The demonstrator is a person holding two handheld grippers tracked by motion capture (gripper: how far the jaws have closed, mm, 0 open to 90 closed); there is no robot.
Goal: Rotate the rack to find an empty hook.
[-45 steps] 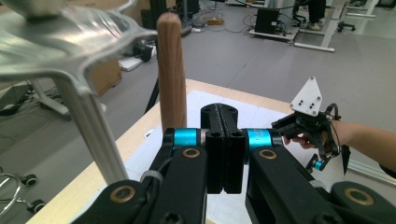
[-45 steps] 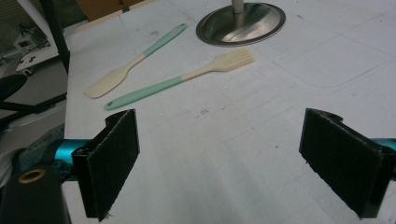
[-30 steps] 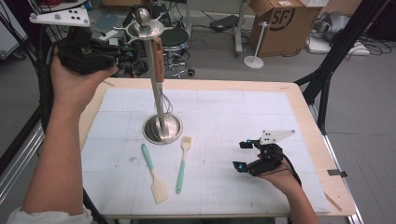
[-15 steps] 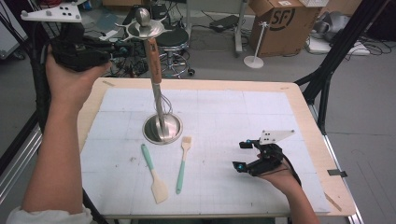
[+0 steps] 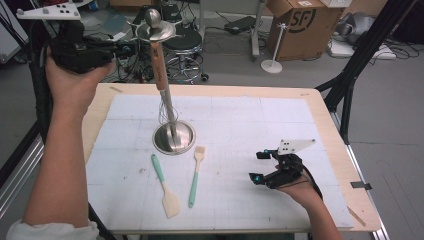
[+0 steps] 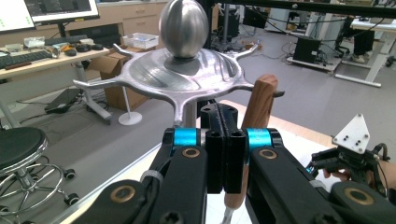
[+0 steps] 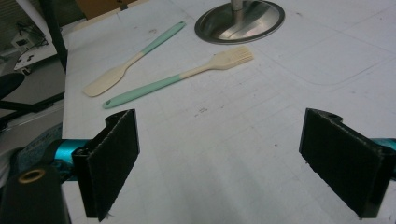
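Observation:
A metal utensil stand has its round base on the white mat and a hooked disc with a ball on top. A whisk with a wooden handle hangs along the pole. In the left gripper view the disc and the wooden handle sit just beyond the jaws. My left gripper is raised at the top left, level with the disc, shut with nothing seen between its jaws. My right gripper rests low at the table's right, open wide and empty.
A teal-handled spatula and a teal-handled brush lie side by side in front of the base; both show in the right gripper view, spatula and brush. A cardboard box and a stool stand on the floor beyond the table.
My left gripper has risen a little and drawn slightly left, away from the stand's top. The right gripper has stayed put.

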